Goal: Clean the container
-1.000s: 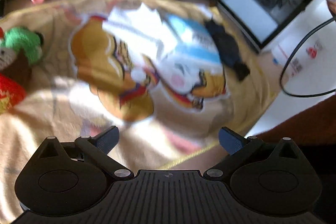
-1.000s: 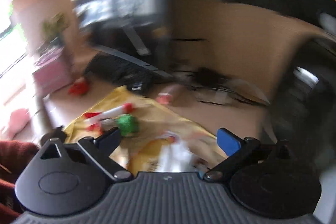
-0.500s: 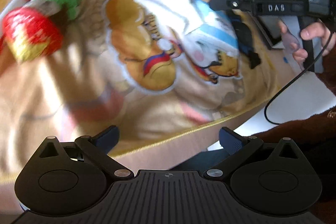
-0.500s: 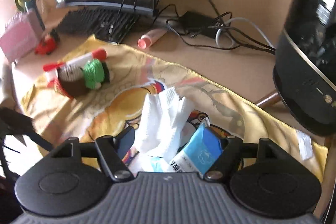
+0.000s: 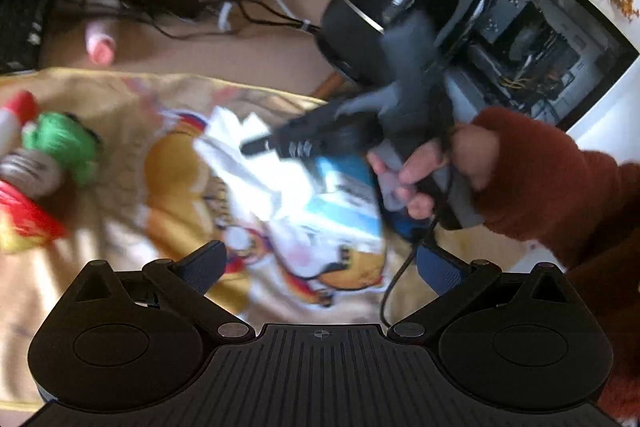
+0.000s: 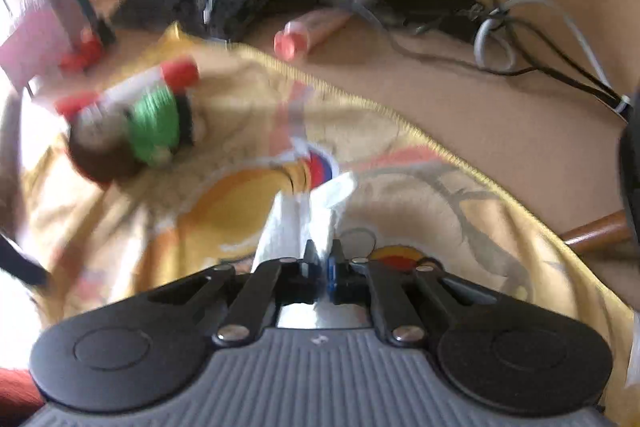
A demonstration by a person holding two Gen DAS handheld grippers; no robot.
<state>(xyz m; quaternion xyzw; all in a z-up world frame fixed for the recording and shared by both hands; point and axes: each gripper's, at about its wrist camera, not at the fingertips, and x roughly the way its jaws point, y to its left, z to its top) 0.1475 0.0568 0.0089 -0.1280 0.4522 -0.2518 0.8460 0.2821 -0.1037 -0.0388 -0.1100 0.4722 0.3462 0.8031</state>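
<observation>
Pinching the white tissue [image 6: 292,223] dead centre, the right gripper [image 6: 324,263] has its fingers squeezed together on it, just above the yellow cartoon cloth [image 6: 460,195] on the worktop. Left gripper [image 5: 320,267] sits at the bottom of its frame with fingers spread wide, holding nothing. Its view shows a hand [image 5: 432,171] in a rust sleeve working the right gripper over the blue pack [image 5: 352,203]. The container [image 6: 104,151] (blurry, green top) lies on the cloth at middle left.
</observation>
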